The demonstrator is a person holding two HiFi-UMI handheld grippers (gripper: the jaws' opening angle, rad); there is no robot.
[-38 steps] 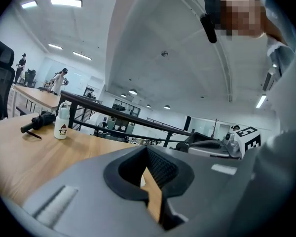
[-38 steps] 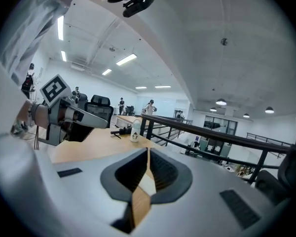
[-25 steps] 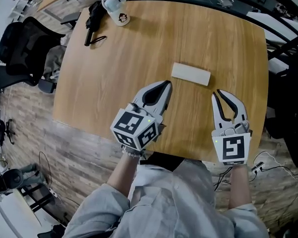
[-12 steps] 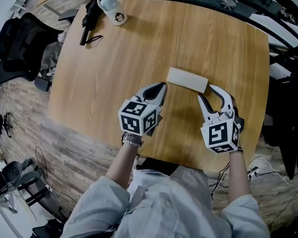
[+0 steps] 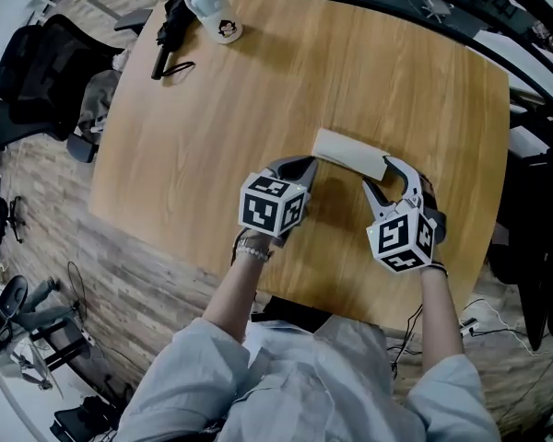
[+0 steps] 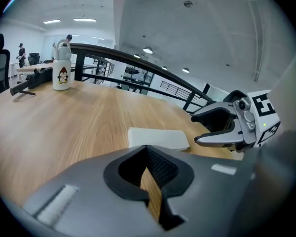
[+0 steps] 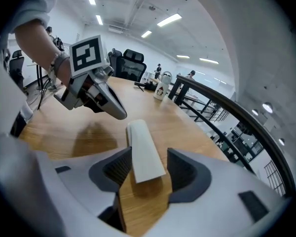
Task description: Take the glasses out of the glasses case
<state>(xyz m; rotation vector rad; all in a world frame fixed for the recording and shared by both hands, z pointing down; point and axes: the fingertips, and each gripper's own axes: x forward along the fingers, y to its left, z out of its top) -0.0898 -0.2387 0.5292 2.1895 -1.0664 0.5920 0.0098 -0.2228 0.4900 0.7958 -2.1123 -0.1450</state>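
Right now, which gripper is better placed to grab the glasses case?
Right. The right gripper has just been opening its jaws, which straddle one end of the glasses case without pressing it. The left gripper is shut, the case beyond its tips.

Lower frame, head view: person wears a light grey-blue long-sleeved shirt; left sleeve [image 5: 189, 376] and right sleeve [image 5: 447, 394] are loose and creased. A thin band [image 5: 253, 250] sits at the left wrist.

Left gripper [image 5: 304, 166] and right gripper [image 5: 383, 178] both have a pale grey moulded shell with curved jaws lined in black. Ribbed black pads [image 7: 119, 168] show in the right gripper view. Each gripper carries a cube with black-and-white square markers: left cube [image 5: 275, 205], right cube [image 5: 404, 236].
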